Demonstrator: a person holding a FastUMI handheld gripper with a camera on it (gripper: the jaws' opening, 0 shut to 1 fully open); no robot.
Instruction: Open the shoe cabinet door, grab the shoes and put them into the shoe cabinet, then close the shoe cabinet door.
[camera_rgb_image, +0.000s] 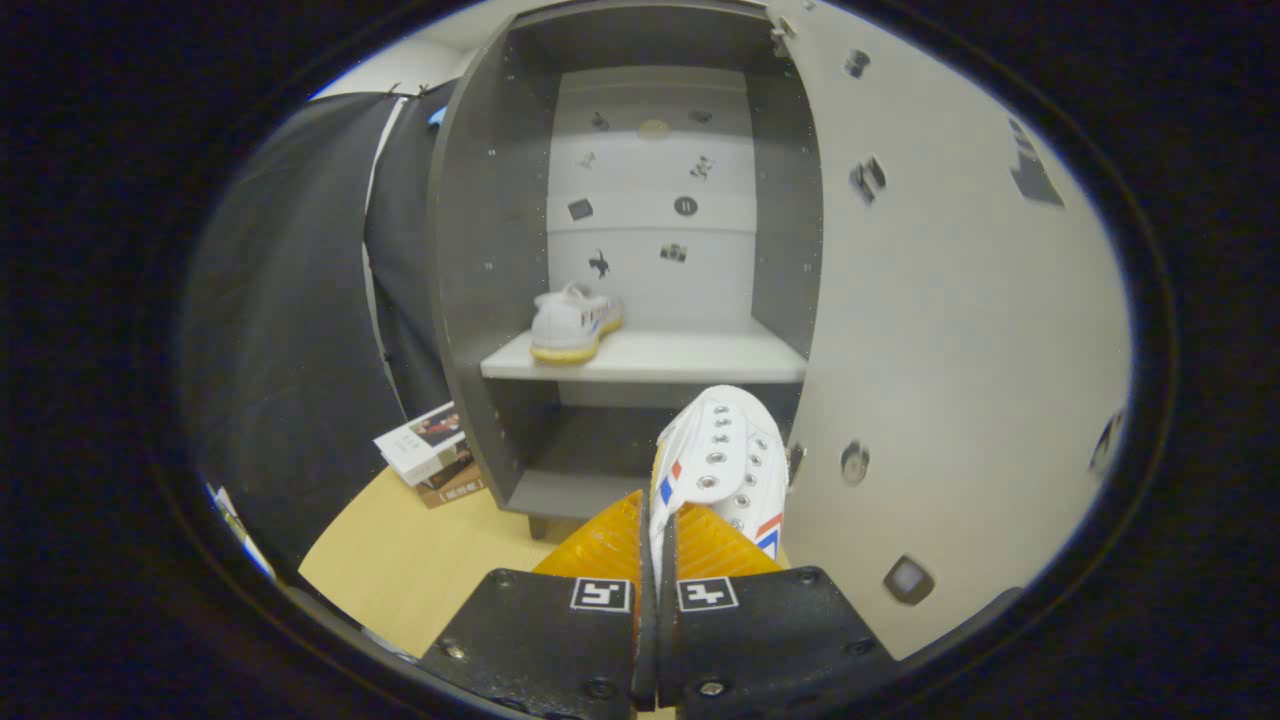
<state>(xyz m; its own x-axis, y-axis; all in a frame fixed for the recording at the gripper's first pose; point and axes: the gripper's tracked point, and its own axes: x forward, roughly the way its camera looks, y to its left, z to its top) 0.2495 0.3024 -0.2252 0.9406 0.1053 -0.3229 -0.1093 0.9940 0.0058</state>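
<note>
My gripper (657, 545) is shut on a white sneaker (722, 460) with red and blue side marks; both fingers pinch its upper edge and it hangs ahead of them, toe forward. The grey shoe cabinet (480, 250) stands just beyond with its door (950, 330) swung open to the right of the held shoe. A second white sneaker (572, 322) with a yellowish sole rests on the left part of the middle shelf (700, 355), heel toward me. The held shoe is below the shelf's front edge, in front of the lower compartment.
The door's inner face stands close on the right of the held shoe. A stack of books or boxes (432, 455) lies on the wooden floor (420, 560) left of the cabinet's base. Black cloth wall (290, 330) closes off the left side.
</note>
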